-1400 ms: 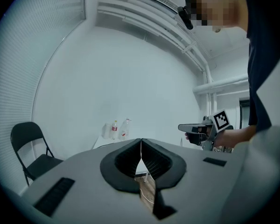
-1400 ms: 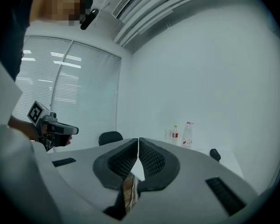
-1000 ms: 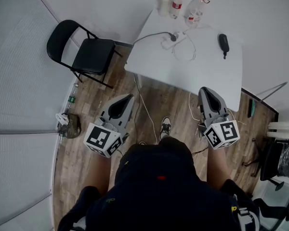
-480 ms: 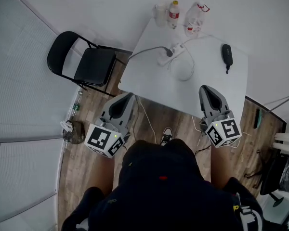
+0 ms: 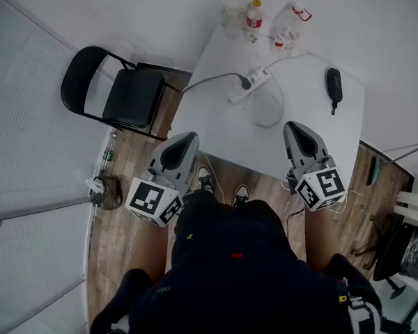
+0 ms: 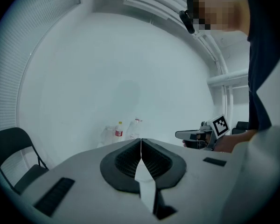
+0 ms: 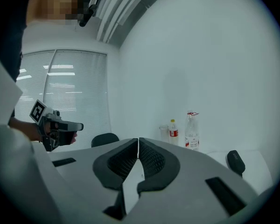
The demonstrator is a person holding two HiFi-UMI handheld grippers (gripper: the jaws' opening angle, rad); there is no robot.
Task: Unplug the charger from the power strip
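Left tongs [image 5: 187, 139] and right tongs [image 5: 293, 128] are both pressed together and empty, held at the near edge of the white desk [image 5: 216, 120]. The charger [image 5: 246, 84] sits plugged into the power strip [image 5: 258, 81] across the desk, near the bottles [image 5: 253, 14] and well apart from both tongs.

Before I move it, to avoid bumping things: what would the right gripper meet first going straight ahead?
Likely the white cable loop beside the power strip on the table; the right gripper points that way, though its height is unclear.
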